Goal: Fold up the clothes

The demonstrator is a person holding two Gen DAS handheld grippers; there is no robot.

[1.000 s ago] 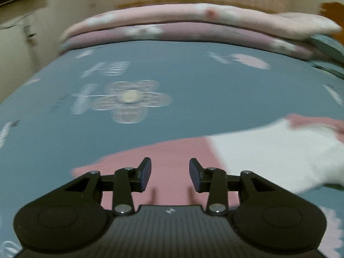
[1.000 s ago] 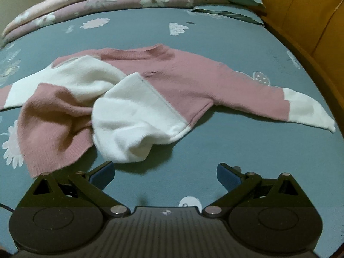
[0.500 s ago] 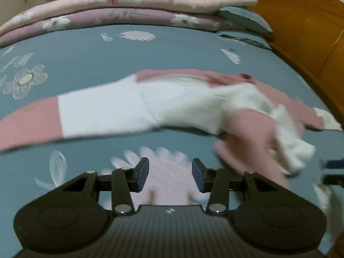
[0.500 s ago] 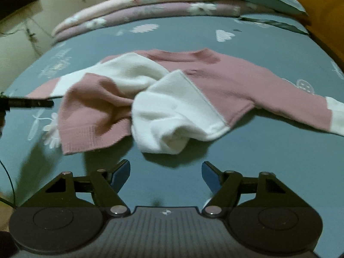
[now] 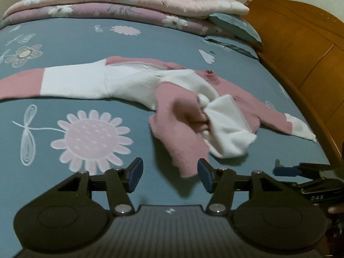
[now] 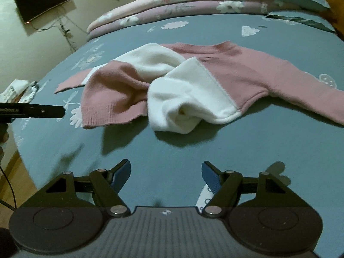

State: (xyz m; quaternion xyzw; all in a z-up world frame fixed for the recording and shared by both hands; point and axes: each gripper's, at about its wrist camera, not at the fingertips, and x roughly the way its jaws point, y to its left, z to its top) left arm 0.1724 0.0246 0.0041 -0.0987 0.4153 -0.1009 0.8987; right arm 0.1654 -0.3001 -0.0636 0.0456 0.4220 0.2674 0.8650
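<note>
A pink and white sweater (image 5: 178,111) lies crumpled on the blue flowered bedsheet (image 5: 86,99), both sleeves stretched out and the body bunched in the middle. My left gripper (image 5: 169,173) hovers before its pink hem with its jaws opening. The hem's corner shows just inside the right finger, and neither pad presses on it. My right gripper (image 6: 166,172) stands open over bare sheet, a short way in front of the white bunched part (image 6: 182,99), with nothing between its fingers. Each gripper shows in the other's view: the left gripper (image 6: 49,109), the right gripper (image 5: 286,171).
Folded quilts (image 5: 129,2) and a pillow (image 5: 236,28) are stacked at the bed's far end. A wooden headboard (image 5: 301,43) runs along the right. A dark screen (image 6: 43,0) hangs on the left wall. The bed's left edge drops to the floor (image 6: 15,172).
The left gripper swept right from the left sleeve to the pink hem, and its jaws widened. The right gripper's jaws narrowed, and it swung left and dipped toward the sheet.
</note>
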